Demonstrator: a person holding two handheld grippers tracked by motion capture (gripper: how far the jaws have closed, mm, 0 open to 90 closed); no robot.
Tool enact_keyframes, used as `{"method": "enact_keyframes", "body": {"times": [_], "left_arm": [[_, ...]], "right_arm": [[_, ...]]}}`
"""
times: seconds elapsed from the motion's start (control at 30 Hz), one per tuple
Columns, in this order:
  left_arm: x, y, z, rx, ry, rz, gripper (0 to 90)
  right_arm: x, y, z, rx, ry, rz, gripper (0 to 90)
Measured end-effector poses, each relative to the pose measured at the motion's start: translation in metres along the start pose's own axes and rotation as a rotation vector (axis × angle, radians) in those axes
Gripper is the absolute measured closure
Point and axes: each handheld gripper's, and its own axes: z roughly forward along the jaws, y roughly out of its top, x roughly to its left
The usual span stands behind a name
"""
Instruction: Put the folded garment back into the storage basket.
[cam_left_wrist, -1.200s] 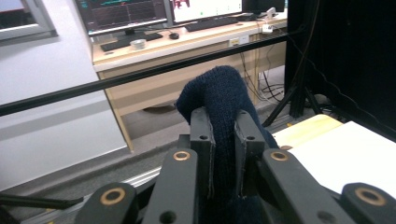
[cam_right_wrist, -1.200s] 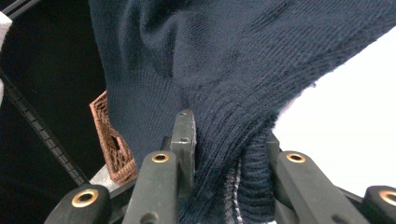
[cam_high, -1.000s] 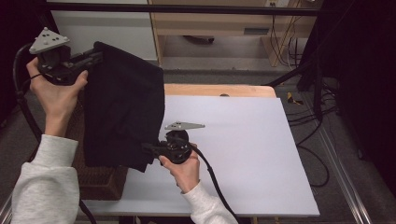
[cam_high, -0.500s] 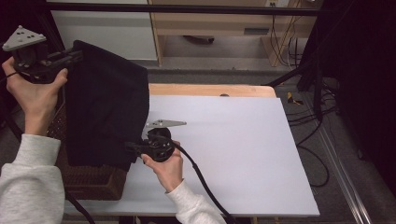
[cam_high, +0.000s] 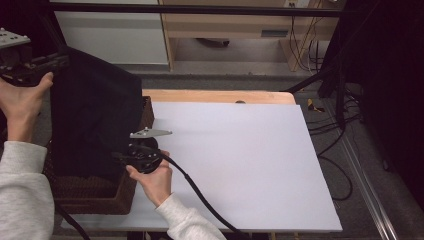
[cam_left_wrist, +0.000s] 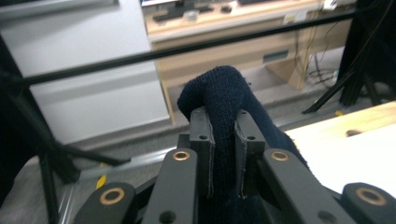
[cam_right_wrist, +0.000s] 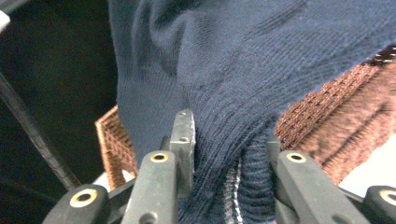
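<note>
— Left claw (cam_left_wrist: 223, 140)?
— Clamping a fold of the dark navy knitted sweater (cam_high: 95, 120), holding it up past the table's (cam_high: 240, 165) left edge.
— Right claw (cam_right_wrist: 229, 140)?
— Gripping the sweater's lower hem, hanging over the brown woven wicker basket (cam_high: 95, 192) at the table's near-left corner.

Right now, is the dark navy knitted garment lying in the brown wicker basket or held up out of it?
Held up: the dark navy knitted garment hangs spread between the left gripper and right gripper, over the brown wicker basket.
</note>
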Motion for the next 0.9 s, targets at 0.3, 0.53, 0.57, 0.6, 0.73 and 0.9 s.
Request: {"method": "enact_keyframes", "body": {"times": [0.3,0.53,0.57,0.6,0.73,0.9], "left_arm": [[0.046,-0.094,0.059,0.095,0.020,-0.211,51.1],[0.027,-0.120,0.055,0.041,-0.037,-0.259,35.9],[0.024,-0.122,0.054,0.039,-0.042,-0.256,34.9],[0.021,-0.124,0.053,0.039,-0.047,-0.252,33.4],[0.009,-0.132,0.052,0.051,-0.079,-0.240,25.3],[-0.007,-0.138,0.049,0.050,-0.140,-0.237,19.3]], "right_arm": [[-0.006,-0.021,0.007,-0.013,-0.101,-0.216,26.5],[-0.040,-0.021,-0.035,-0.065,-0.094,-0.178,20.7],[-0.045,-0.022,-0.040,-0.072,-0.088,-0.173,20.7],[-0.049,-0.023,-0.045,-0.073,-0.083,-0.162,20.4],[-0.064,-0.026,-0.062,-0.072,-0.076,-0.152,18.0],[-0.080,-0.029,-0.078,-0.054,-0.071,-0.137,15.5]]}}
